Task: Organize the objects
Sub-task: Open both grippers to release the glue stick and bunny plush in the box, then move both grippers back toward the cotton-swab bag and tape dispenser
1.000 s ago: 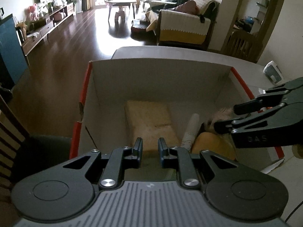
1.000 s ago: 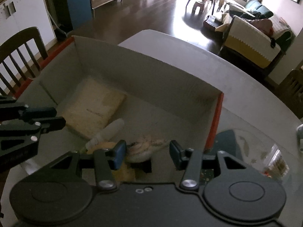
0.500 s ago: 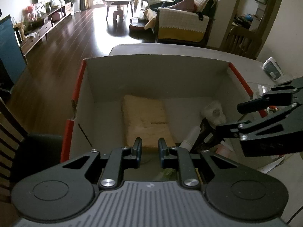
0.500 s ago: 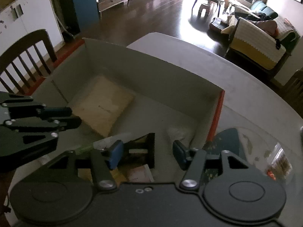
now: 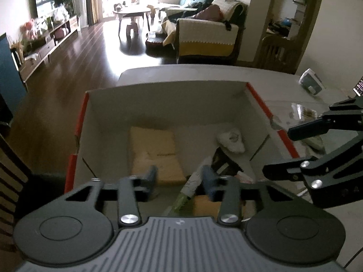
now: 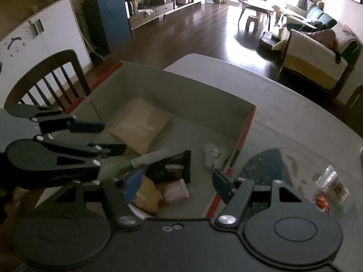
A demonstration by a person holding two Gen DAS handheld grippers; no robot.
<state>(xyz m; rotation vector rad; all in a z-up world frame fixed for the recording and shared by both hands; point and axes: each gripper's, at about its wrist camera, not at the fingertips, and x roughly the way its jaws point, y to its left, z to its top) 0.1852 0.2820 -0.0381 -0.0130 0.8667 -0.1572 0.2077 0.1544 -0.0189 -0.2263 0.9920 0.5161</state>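
A grey cardboard box with red edges [image 5: 166,95] [image 6: 181,95] sits on the table. Inside lie a tan padded envelope [image 5: 154,151] [image 6: 140,129], a white fluffy item [image 5: 231,139] [image 6: 213,154], a dark sachet [image 5: 226,164] [image 6: 170,167], a white tube [image 6: 150,157], a yellow piece [image 6: 147,192] and a small pink packet [image 6: 175,190]. My left gripper [image 5: 180,180] hovers open over the box's near side, empty. My right gripper [image 6: 177,181] is open too, above the box's right part, holding nothing.
A dark wooden chair [image 6: 47,79] stands left of the table. On the glass table top right of the box lie a clear snack bag [image 6: 333,183] [image 5: 304,113] and a white device [image 5: 312,83]. Beyond are dark floor, a sofa [image 5: 206,38] and a coffee table.
My right gripper let go of the fluffy item, which now lies in the box, then rose and drew back. My left gripper opened from nearly shut and lifted.
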